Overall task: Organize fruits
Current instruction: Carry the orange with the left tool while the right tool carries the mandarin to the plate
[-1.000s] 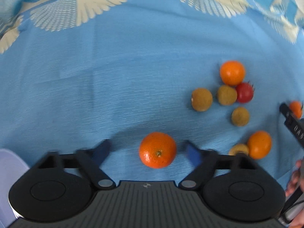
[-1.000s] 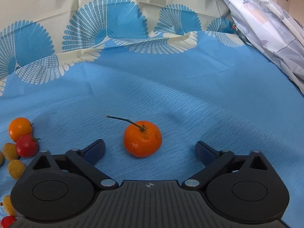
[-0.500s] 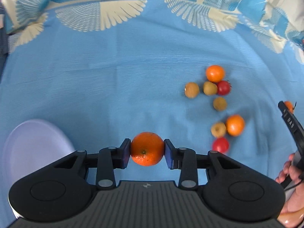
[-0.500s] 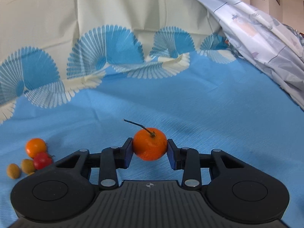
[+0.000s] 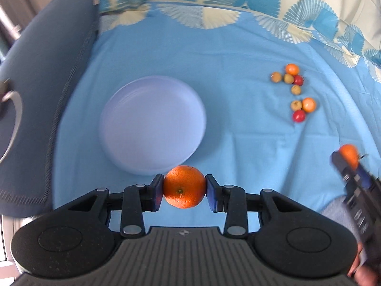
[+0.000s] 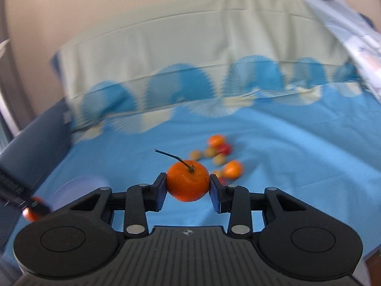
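Observation:
My left gripper (image 5: pixel 184 188) is shut on an orange mandarin (image 5: pixel 184 186), held in the air just short of the near rim of a pale lilac plate (image 5: pixel 152 124) on the blue cloth. In the right wrist view my right gripper (image 6: pixel 187 185) is shut on a second mandarin with a long dark stem (image 6: pixel 187 184), also lifted off the cloth. That gripper and its fruit show at the right edge of the left wrist view, where the stemmed mandarin (image 5: pixel 349 155) peeks out. A cluster of small fruits (image 5: pixel 295 90) lies on the cloth at the far right.
A dark blue cushion or chair arm (image 5: pixel 45 109) borders the cloth on the left. A cream and blue patterned cloth edge (image 6: pixel 190 81) rises at the back, and a pale sheet (image 6: pixel 352 45) hangs at the right. The plate (image 6: pixel 78 186) shows blurred at the lower left.
Both grippers closed on their mandarins and lifted them off the cloth. Both then swung left, bringing the lilac plate fully into the left wrist view.

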A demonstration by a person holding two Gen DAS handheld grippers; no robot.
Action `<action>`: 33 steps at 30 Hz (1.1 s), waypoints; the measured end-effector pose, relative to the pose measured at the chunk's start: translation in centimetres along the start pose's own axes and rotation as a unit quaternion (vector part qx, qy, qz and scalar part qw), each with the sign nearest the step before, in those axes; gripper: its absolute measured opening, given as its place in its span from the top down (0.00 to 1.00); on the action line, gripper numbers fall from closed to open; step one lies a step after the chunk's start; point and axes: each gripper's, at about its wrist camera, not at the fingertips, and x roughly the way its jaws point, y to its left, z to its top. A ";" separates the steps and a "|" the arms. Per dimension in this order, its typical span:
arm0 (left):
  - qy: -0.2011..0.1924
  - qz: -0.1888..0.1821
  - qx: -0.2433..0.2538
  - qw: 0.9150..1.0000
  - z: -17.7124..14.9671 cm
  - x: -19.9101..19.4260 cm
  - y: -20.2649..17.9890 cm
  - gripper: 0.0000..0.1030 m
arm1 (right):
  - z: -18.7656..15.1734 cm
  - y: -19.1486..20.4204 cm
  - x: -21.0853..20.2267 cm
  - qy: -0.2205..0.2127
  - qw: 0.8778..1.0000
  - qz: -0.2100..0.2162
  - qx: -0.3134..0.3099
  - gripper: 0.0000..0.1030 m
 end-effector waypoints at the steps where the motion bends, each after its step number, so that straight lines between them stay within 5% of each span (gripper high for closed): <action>1: -0.001 0.002 -0.004 1.000 -1.0 -0.6 0.8 0.60 | -0.5 1.4 -0.9 0.006 1.000 0.017 -0.010 0.62; 7: -0.008 -0.014 -0.033 0.999 -6.6 -3.2 4.4 0.60 | -2.5 8.1 -5.7 0.012 0.993 0.079 -0.083 0.62; 13: -0.024 -0.036 -0.044 0.998 -9.8 -4.5 6.4 0.60 | -3.5 10.7 -9.4 -0.003 0.988 0.082 -0.128 0.62; 33: -0.048 -0.053 -0.096 0.993 -9.4 -4.4 10.7 0.60 | -4.2 13.7 -8.0 0.028 0.982 0.080 -0.167 0.62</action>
